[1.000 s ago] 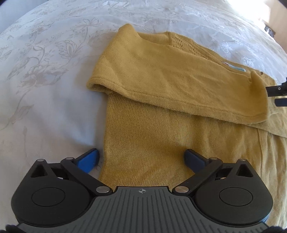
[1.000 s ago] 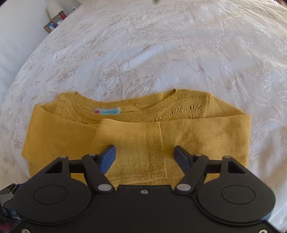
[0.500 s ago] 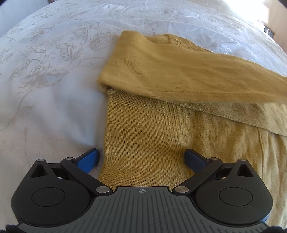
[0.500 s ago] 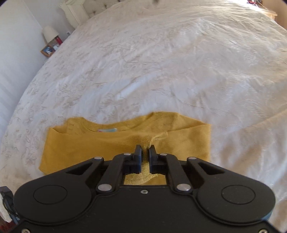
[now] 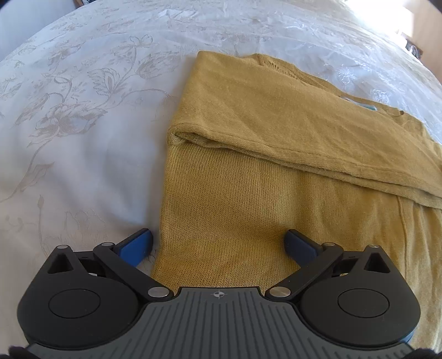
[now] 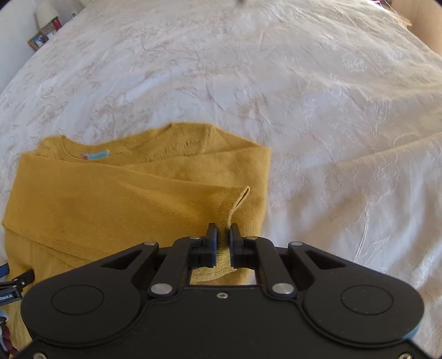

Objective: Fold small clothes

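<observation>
A mustard-yellow knit sweater (image 5: 234, 198) lies flat on a white bedspread (image 5: 69, 124), one sleeve (image 5: 290, 132) folded across its chest. My left gripper (image 5: 218, 243) is open, its blue fingers straddling the sweater's lower left edge. In the right wrist view the sweater (image 6: 110, 198) lies with its collar and blue label (image 6: 95, 155) toward the far side. My right gripper (image 6: 223, 234) is shut on the sleeve cuff (image 6: 225, 221), held lifted above the sweater's right side.
The white floral bedspread (image 6: 304, 96) stretches far beyond the sweater on all sides. A bedside table with a lamp and a picture frame (image 6: 41, 40) stands at the far left. A wooden edge (image 6: 420, 24) shows at the far right.
My right gripper closed on the sleeve cuff and carried it, with the sleeve, across the sweater toward its right side. My left gripper stayed open at the sweater's lower edge.
</observation>
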Tool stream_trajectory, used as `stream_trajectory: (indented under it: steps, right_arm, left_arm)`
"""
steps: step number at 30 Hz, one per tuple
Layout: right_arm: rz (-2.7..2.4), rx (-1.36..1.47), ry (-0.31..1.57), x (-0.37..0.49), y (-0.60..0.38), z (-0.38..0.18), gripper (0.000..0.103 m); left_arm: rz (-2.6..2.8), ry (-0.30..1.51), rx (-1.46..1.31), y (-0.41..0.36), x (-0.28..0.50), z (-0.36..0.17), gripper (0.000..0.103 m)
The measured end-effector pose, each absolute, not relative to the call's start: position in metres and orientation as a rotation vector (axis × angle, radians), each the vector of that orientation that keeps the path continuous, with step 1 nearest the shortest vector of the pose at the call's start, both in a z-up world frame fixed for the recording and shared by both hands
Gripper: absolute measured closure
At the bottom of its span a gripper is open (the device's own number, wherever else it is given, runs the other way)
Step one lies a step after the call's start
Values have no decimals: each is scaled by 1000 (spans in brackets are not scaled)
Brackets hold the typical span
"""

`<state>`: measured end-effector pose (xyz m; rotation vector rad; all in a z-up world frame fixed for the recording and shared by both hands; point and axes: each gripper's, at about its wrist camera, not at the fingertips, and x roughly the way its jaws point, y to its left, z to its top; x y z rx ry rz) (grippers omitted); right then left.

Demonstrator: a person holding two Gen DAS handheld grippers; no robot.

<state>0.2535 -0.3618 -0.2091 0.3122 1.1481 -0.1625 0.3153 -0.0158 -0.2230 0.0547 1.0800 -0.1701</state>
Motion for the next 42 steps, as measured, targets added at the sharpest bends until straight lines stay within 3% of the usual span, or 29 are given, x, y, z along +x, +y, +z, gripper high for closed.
stream_trajectory:
  steps: [2, 5, 8, 15, 42]
  right_arm:
    - [-187, 296, 1153, 250, -362, -214, 85]
    - [-219, 307, 1139, 243, -363, -214, 55]
    - [-244, 335, 1125, 234, -366, -211, 37]
    - [-222, 406, 1109, 196, -362, -204, 11]
    - [37, 361, 1236, 68, -299, -234, 0]
  left_arm:
    - [-172, 1085, 54, -16, 315, -223, 0]
    - [-177, 1093, 55, -16, 317, -222, 0]
    - [-183, 1099, 56, -16, 319, -222, 0]
    - [-221, 1112, 61, -13, 319, -219, 0]
    - [-124, 1255, 127, 37, 189, -211, 0]
